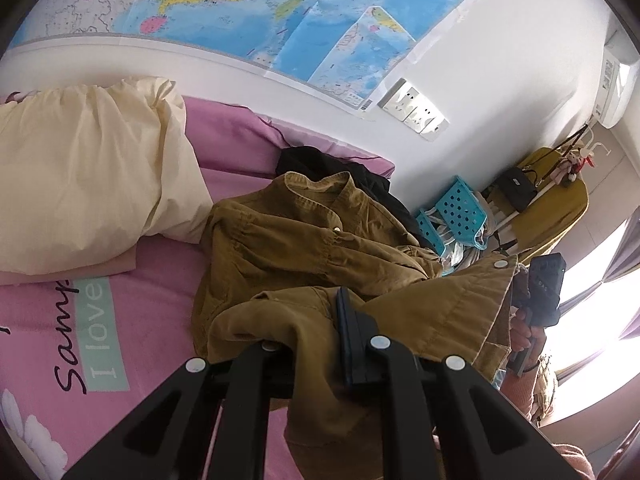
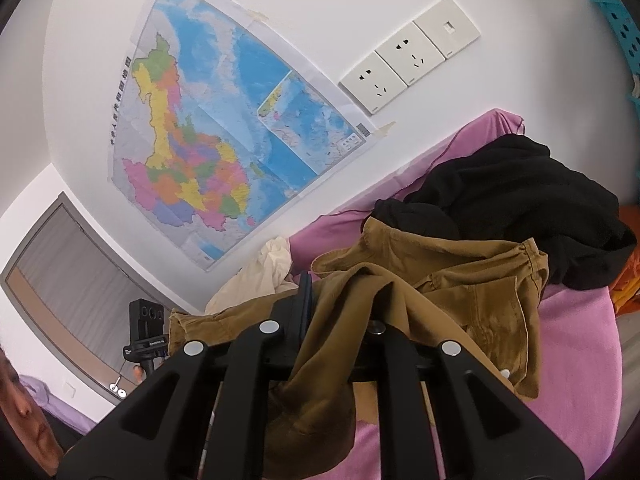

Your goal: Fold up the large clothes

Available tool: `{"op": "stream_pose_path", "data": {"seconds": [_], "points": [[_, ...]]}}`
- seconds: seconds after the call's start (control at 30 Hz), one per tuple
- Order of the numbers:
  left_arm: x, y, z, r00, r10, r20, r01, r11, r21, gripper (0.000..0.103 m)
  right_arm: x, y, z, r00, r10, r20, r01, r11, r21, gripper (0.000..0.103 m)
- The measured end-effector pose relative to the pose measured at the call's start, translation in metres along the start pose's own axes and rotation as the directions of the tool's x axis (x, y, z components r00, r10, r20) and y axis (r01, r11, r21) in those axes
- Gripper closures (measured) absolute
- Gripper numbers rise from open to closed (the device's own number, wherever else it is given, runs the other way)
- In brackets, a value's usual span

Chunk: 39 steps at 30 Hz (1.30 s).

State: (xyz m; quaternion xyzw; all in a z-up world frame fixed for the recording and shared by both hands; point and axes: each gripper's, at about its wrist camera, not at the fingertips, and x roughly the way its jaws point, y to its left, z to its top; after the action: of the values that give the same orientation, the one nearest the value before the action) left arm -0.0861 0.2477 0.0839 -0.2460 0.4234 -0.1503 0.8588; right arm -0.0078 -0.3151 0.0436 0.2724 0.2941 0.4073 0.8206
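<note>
A large mustard-brown jacket [image 1: 304,252] lies crumpled on the pink bed sheet [image 1: 152,320]. My left gripper [image 1: 320,332] is shut on a fold of its fabric, which drapes over and hides the left finger. The other hand-held gripper [image 1: 540,300] shows at the jacket's right edge. In the right wrist view my right gripper [image 2: 340,312] is shut on another bunch of the same jacket [image 2: 460,280], lifted off the sheet [image 2: 572,360]; the cloth covers its right finger. The left gripper [image 2: 146,332] shows at lower left.
A cream pillow [image 1: 88,176] lies at the left. A black garment [image 2: 520,204] lies behind the jacket by the wall. A teal basket [image 1: 460,208] and a rack with bags [image 1: 532,188] stand beyond the bed. A map [image 2: 208,132] and sockets [image 2: 400,56] are on the wall.
</note>
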Motion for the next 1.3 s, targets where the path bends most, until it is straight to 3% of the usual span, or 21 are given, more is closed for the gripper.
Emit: {"op": "stream_pose_path", "data": {"seconds": [0.67,1.3], "points": [[0.037,0.026,0.035,0.998,0.027,-0.062,-0.030,0.999,-0.045,0.090,0.048,-0.036,0.030,0.997,-0.037,-0.066,0.043,0.994,0.096,0.091],[0.080,0.049,0.061,0.988,0.095,-0.126,-0.104,0.992,-0.069,0.089,0.092,-0.082,0.042,0.988,-0.073,-0.132,0.099,0.974,0.202,0.089]]}}
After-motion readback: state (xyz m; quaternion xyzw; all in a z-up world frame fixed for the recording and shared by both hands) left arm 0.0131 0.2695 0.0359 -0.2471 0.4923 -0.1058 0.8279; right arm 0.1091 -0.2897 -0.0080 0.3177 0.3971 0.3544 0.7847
